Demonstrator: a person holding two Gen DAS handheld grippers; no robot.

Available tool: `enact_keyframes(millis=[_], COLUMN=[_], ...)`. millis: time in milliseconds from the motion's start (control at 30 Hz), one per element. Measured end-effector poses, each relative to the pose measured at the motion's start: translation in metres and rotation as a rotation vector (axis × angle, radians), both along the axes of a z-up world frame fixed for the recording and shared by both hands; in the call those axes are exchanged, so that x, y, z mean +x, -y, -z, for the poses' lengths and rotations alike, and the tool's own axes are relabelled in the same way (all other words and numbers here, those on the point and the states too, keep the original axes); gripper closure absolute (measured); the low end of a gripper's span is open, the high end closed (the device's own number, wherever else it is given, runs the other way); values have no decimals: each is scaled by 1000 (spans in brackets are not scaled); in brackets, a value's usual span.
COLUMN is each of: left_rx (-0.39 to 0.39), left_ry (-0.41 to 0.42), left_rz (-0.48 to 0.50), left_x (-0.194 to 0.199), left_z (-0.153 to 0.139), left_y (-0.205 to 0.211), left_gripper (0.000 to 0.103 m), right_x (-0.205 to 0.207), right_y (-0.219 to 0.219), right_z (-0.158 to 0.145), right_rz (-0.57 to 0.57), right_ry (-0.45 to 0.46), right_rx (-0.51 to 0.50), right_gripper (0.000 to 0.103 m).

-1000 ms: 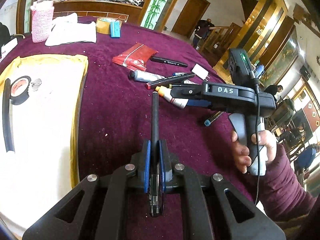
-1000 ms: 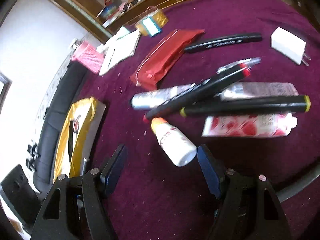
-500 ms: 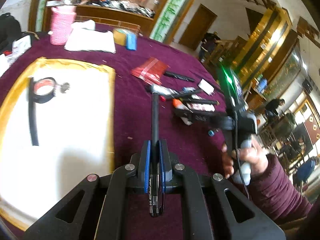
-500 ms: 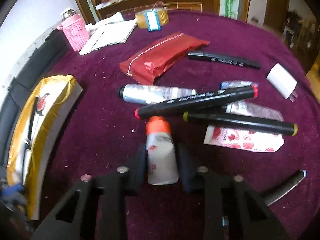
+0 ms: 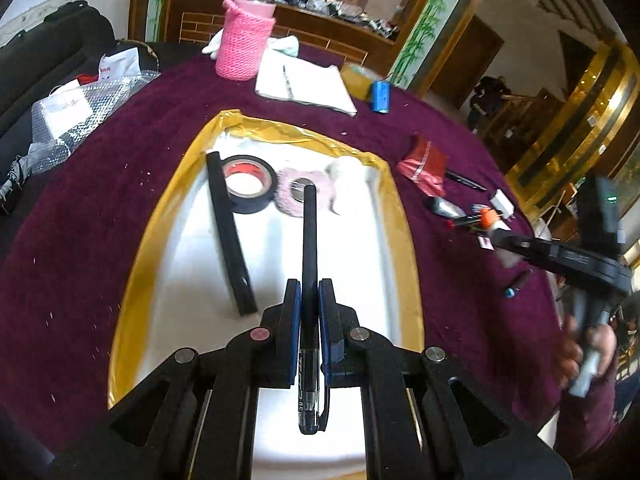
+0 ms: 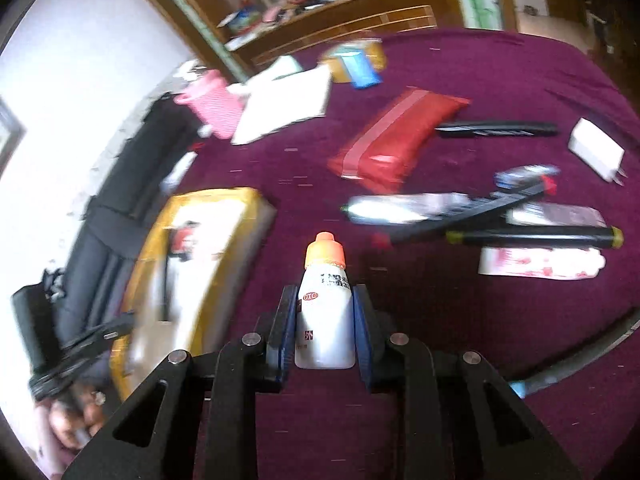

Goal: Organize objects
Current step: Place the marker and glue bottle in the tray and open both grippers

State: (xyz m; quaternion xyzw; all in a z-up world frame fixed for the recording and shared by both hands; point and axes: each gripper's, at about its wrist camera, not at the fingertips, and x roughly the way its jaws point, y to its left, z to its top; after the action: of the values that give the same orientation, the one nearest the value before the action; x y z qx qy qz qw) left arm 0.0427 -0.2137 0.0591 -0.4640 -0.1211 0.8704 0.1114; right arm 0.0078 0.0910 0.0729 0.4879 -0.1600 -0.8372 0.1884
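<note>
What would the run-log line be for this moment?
left gripper: shut on black pen, above gold-rimmed tray | right gripper: shut on white bottle, orange cap forward | phase: carrying

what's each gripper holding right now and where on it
The left gripper clamps a black pen near its clip end, its other end pointing out ahead. The right gripper grips a white bottle by its body, the orange cap clear.
</note>
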Motion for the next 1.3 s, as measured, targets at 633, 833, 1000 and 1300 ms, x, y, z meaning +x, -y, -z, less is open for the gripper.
enact_keyframes(millis=[633, 833, 1000, 1300], left_rx=[41, 98, 116, 180], left_ry=[173, 197, 224, 204], left_rz=[-21, -23, -28, -58], left_x=[-51, -52, -46, -27], left_z=[42, 47, 48, 33], left_y=[-10, -5, -2, 3], left_gripper=[97, 97, 96, 67], right_x=[-41, -42, -40, -27], right_y=[165, 169, 172, 149], right_z=[27, 31, 32, 7], right_rz=[-162, -161, -148, -113], right_ry=[115, 117, 109, 33], right_rx=[103, 133, 145, 48], right_gripper=[79, 79, 79, 49])
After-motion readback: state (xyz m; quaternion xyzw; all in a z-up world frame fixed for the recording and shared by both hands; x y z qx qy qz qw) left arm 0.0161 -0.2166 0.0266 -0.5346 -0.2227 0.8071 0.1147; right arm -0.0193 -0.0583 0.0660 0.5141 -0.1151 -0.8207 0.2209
